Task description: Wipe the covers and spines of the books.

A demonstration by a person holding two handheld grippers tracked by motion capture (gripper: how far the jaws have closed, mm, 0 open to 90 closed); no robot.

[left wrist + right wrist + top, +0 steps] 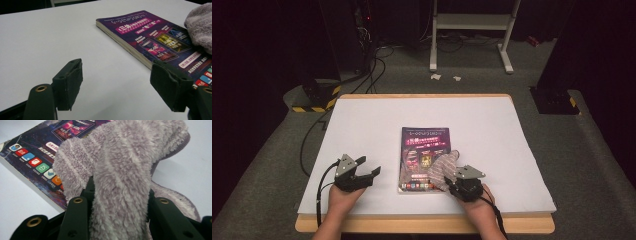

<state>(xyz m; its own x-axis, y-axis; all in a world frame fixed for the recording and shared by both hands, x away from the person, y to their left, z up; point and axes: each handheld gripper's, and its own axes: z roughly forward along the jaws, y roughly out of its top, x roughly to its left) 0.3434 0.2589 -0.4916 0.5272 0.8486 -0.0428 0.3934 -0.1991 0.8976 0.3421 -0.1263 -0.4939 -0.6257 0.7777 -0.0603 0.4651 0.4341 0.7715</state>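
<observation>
Fluffy grey cloth (120,170) bunches between our right gripper (458,181) fingers, which are clamped on it, its loose end draped over the near right corner of the purple magazine (424,157) lying mid-bench (362,125). We keep that pinch firm and drag the cloth flat across the cover without snagging the edge. Our left gripper (368,167), fingers apart and empty, waits just left of the magazine to steady it.
</observation>
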